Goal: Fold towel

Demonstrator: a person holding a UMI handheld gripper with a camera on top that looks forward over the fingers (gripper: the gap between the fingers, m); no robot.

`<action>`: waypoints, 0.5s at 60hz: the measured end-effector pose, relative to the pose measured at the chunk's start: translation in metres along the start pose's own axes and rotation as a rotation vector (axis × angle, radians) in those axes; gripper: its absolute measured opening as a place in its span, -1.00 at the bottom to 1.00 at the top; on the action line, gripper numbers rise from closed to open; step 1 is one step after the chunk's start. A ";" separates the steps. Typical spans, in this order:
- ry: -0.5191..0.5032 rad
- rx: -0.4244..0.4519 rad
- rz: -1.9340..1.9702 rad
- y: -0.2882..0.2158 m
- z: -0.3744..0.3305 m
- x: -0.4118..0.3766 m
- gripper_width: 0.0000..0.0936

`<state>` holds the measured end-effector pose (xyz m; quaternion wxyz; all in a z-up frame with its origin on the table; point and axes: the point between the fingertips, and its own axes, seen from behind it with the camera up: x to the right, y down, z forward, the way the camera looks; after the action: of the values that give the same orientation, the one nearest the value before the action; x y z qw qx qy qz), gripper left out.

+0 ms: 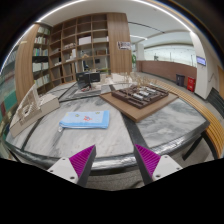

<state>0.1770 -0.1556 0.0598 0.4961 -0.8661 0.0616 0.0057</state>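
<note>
From the gripper view, the gripper hangs above a marble-patterned table, its two fingers spread apart with nothing between the purple pads. The light blue towel, folded flat, lies on the table well beyond the left finger. A wooden tray sits farther ahead, toward the right finger's side.

No text, label, brand, number or sign can be read anywhere here. The spines on the far bookshelf are too small to make out, and the light blue towel on the marble table bears no legible marking. The wooden tray to the right likewise shows no lettering.
</note>
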 end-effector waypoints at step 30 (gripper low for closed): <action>-0.233 0.012 -0.062 -0.075 0.138 -0.183 0.69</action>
<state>0.0113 0.0193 0.0674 0.5048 -0.8582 -0.0235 0.0906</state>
